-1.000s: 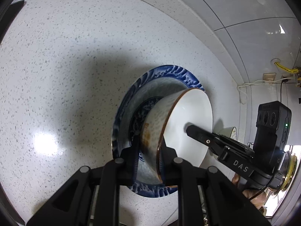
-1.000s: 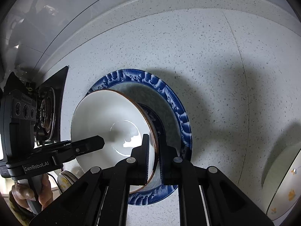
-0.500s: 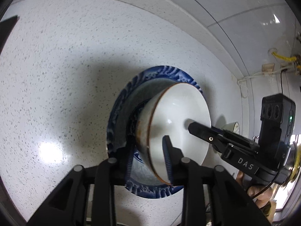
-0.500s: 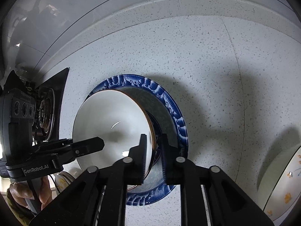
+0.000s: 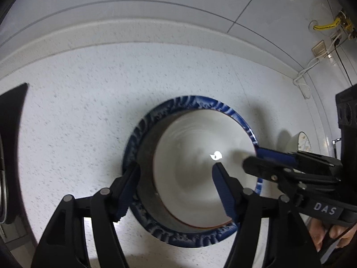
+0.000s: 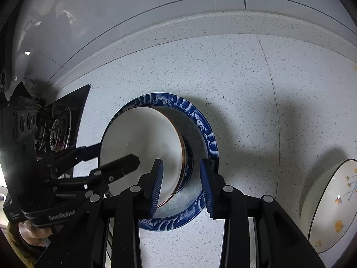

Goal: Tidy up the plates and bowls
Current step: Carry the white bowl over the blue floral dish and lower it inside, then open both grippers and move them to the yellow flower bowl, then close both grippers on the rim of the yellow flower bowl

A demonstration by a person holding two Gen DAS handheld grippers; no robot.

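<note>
A white bowl (image 5: 191,169) with a brown rim sits level inside a blue-patterned plate (image 5: 142,122) on the speckled counter. My left gripper (image 5: 176,189) straddles the bowl's left wall with its jaws opening, and the pads are off the wall. In the right wrist view the bowl (image 6: 138,143) and plate (image 6: 200,122) lie below my right gripper (image 6: 181,186). Its jaws are opening too, with the bowl's right rim between them, untouched. Each gripper shows in the other's view: the right gripper (image 5: 256,156) over the bowl's right side, the left gripper (image 6: 111,156) over its left.
A white plate with orange flowers (image 6: 330,205) lies on the counter to the right. A black stove (image 6: 55,131) stands to the left, its corner (image 5: 11,134) near my left gripper. A small pale dish (image 5: 299,140) sits beyond the plate. Tiled wall behind carries cables (image 5: 325,24).
Both grippers were shut on the tilted bowl's rim; they have let go and widened. The bowl has dropped from tilted to level in the plate. Both grippers rose a little.
</note>
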